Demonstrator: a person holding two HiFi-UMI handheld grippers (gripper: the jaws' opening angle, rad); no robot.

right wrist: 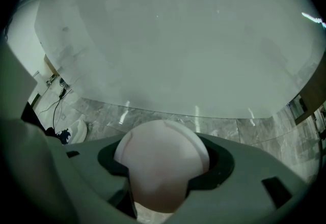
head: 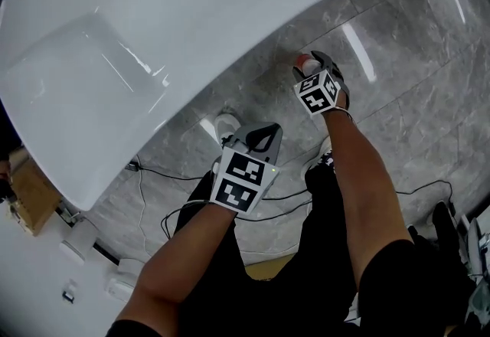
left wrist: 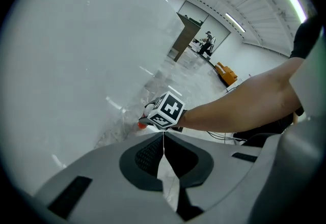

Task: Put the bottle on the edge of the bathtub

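Note:
The white bathtub [head: 191,14] fills the upper left of the head view, its curved outer wall dropping to the grey marble floor. My right gripper [head: 310,66] is low by the foot of that wall, shut on a white bottle [head: 305,64] with a red-orange part. In the right gripper view the bottle's rounded white end [right wrist: 162,159] bulges between the jaws, with the tub wall [right wrist: 178,39] close ahead. My left gripper [head: 262,131] hangs nearer my legs. Its jaws [left wrist: 163,139] are shut with nothing in them. It looks at the right gripper's marker cube [left wrist: 167,110].
A white shoe [head: 226,125] and black cables [head: 153,175] lie on the floor by the tub. A cardboard box [head: 31,194] and small white fittings [head: 80,240] sit at lower left. A long hall with a distant person [left wrist: 207,40] opens beyond the tub.

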